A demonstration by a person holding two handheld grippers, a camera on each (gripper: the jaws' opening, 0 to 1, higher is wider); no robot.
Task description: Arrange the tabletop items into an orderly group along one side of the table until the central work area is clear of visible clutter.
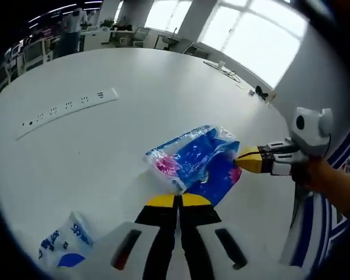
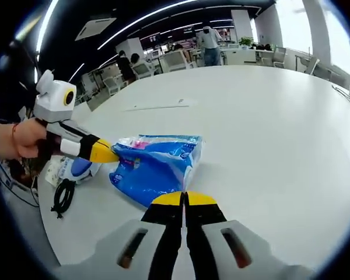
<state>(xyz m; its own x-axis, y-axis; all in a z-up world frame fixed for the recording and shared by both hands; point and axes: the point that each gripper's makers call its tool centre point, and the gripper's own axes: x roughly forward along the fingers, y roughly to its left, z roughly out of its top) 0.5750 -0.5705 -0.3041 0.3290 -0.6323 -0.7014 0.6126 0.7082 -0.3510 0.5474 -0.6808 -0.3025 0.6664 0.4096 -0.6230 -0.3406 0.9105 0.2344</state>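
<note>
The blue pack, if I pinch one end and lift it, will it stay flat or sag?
The blue pack would probably sag: its plastic wrap looks thin and crinkled, with loose ends. It seems light for its size, soft and pillowy. The glossy film may slip, so the right gripper at its edge might tug the wrap more than the contents.

A white round table (image 1: pixel 163 99) spans most of both views. A blue packet (image 1: pixel 195 163) lies right of centre in the left gripper view. A white power strip (image 1: pixel 67 111) is inset at upper left. A white-and-blue bag (image 1: pixel 64 242) lies at lower left. In the right gripper view, a black cable (image 2: pixel 62 197) lies at the table's left edge.
</note>
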